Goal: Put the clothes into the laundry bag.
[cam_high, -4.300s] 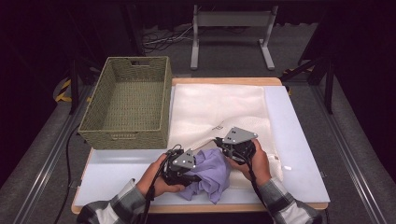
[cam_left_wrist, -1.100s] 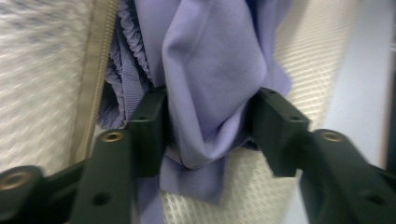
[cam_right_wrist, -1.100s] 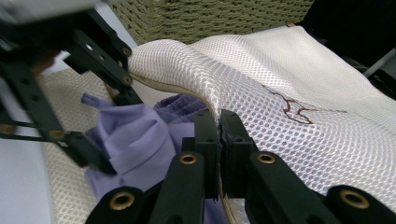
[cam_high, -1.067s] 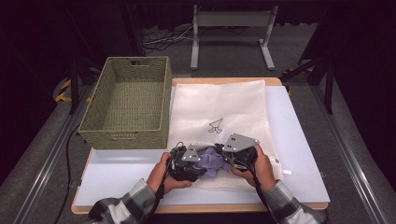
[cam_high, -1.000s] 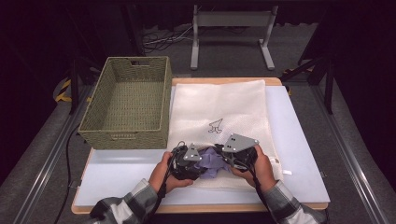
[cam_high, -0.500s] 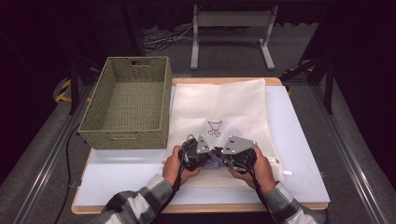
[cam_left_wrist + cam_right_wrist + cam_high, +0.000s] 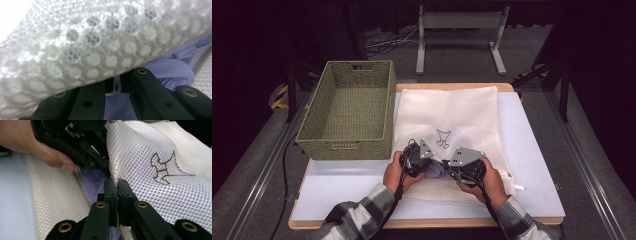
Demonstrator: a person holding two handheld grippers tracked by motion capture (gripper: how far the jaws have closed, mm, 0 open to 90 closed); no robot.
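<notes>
Left side: wicker basket [image 7: 347,111] blocks the tabletop [image 7: 532,150].
Right side: bare tabletop beside mesh bag [image 7: 452,112], free.

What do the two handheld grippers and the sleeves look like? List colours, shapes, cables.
Both the left gripper and the right gripper have black bodies, each topped by a grey three-cornered plate with small dark dots. Up close, their black jaws are flat linked bars with brass-coloured rivets. A black cable trails from each toward the person. The sleeves are plaid flannel in grey, white and black.

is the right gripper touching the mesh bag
Touching: in the right gripper view, the right gripper has its jaws pinched shut on the edge of the mesh bag.
</notes>
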